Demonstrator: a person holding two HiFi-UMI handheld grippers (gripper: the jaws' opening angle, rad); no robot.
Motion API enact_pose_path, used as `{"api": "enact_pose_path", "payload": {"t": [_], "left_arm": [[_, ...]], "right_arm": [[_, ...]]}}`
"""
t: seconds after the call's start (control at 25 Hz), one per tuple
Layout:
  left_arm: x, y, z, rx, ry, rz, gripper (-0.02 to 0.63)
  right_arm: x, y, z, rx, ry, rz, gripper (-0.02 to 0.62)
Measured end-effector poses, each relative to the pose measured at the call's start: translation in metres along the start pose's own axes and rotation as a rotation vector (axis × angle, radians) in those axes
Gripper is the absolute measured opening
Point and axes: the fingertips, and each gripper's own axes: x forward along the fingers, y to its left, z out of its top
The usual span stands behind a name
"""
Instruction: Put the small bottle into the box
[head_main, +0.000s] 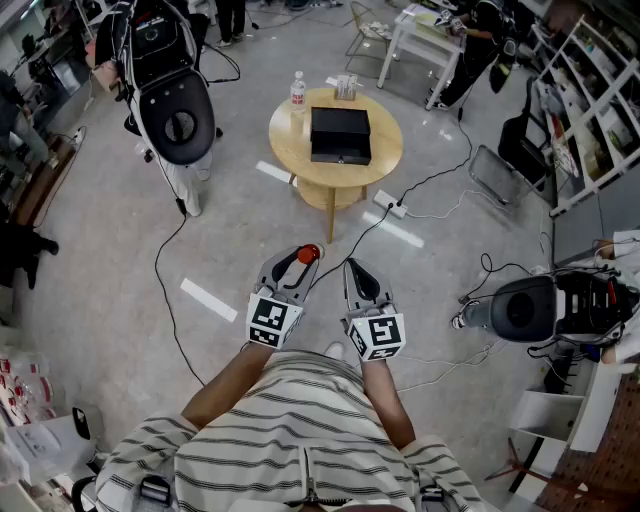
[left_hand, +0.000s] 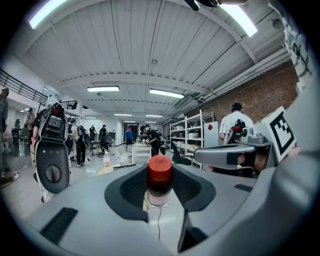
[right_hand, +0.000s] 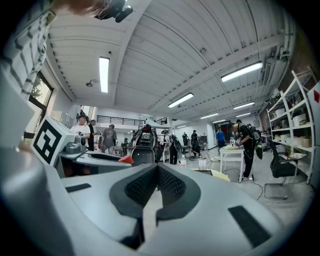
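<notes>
A small bottle with a red cap (head_main: 309, 254) stands upright between the jaws of my left gripper (head_main: 300, 256), which is shut on it well above the floor. In the left gripper view the small bottle (left_hand: 159, 182) fills the gap between the dark pads (left_hand: 131, 189). My right gripper (head_main: 354, 268) hangs just to the right of it, shut and empty; its pads meet at the tip (right_hand: 157, 170). The black box (head_main: 340, 135) lies on a round wooden table (head_main: 385, 150) farther ahead, a good way from both grippers.
A taller clear bottle (head_main: 297, 90) and a glass (head_main: 346, 87) stand on the table's far edge. A black-and-white machine (head_main: 178, 120) stands at the left, another (head_main: 525, 310) at the right. Cables and a power strip (head_main: 390, 204) lie on the floor. People work at the back.
</notes>
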Motion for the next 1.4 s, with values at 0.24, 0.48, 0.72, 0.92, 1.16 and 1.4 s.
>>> {"api": "enact_pose_path", "payload": {"t": [0.24,0.48,0.72,0.92,1.16,1.4], "left_arm": [[0.002,-0.001,0.001,0.003,-0.004,-0.005,0.150],[-0.002,-0.005,-0.004,0.002,-0.002,-0.007,0.150],[0.005,-0.017,0.004,0.013,-0.005,-0.007,0.150],[0.001,-0.017,0.005,0.010,-0.012,0.016,0.150],[0.015,-0.034,0.010,0.006,-0.026,0.038,0.150],[0.039,-0.058,0.015,-0.026,-0.038,0.068,0.150]], "right_arm": [[0.000,-0.001,0.001,0.000,0.001,0.000,0.009],[-0.005,0.004,-0.002,-0.006,-0.002,0.005,0.009],[-0.012,-0.009,0.005,0.034,-0.026,0.022,0.009],[-0.013,-0.010,0.012,0.039,-0.039,0.037,0.009],[-0.021,-0.031,0.014,0.024,-0.039,0.055,0.009],[-0.034,-0.069,0.016,0.020,-0.054,0.079,0.009]]}}
